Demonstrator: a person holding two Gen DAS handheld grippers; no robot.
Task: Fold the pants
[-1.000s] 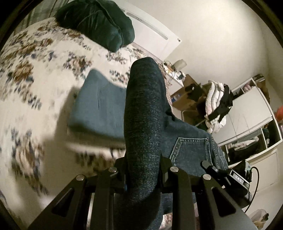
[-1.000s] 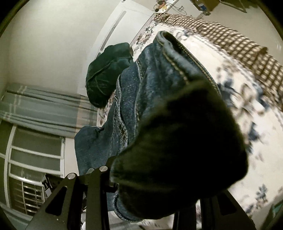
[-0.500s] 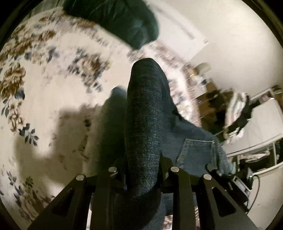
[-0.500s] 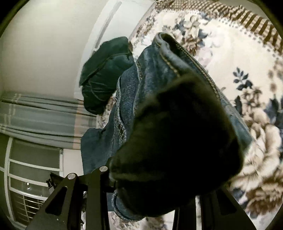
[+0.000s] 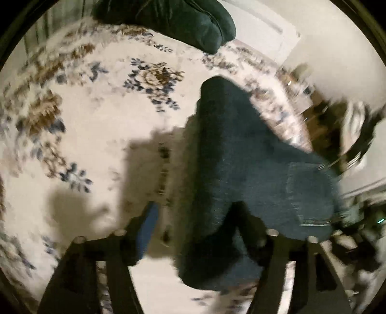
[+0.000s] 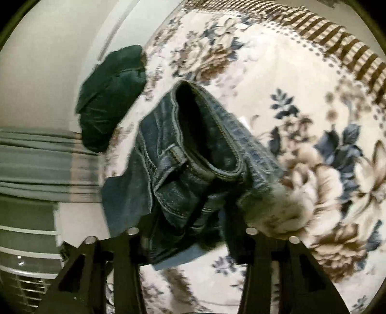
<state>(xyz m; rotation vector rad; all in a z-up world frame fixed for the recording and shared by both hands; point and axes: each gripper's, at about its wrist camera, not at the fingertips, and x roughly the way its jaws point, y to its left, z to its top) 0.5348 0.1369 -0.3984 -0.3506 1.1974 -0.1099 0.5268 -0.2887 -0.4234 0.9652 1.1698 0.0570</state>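
The blue jeans (image 5: 253, 174) lie bunched on the floral bedspread (image 5: 96, 125). In the left wrist view my left gripper (image 5: 195, 231) has its jaws spread wide; the denim leans against the right finger (image 5: 251, 229), and the left finger with its blue pad (image 5: 147, 229) is clear of it. In the right wrist view the waistband and pocket of the jeans (image 6: 193, 157) sag open in front of my right gripper (image 6: 190, 229), whose jaws are also wide apart with cloth draped between them.
A dark green pillow (image 5: 183, 19) lies at the head of the bed; it also shows in the right wrist view (image 6: 111, 96). A brown checked blanket (image 6: 337, 41) borders the bedspread. Furniture and clutter (image 5: 349, 135) stand beyond the bed.
Both grippers have opened and let go of the jeans, which have dropped onto the bedspread. Both views have swung down toward the bed.
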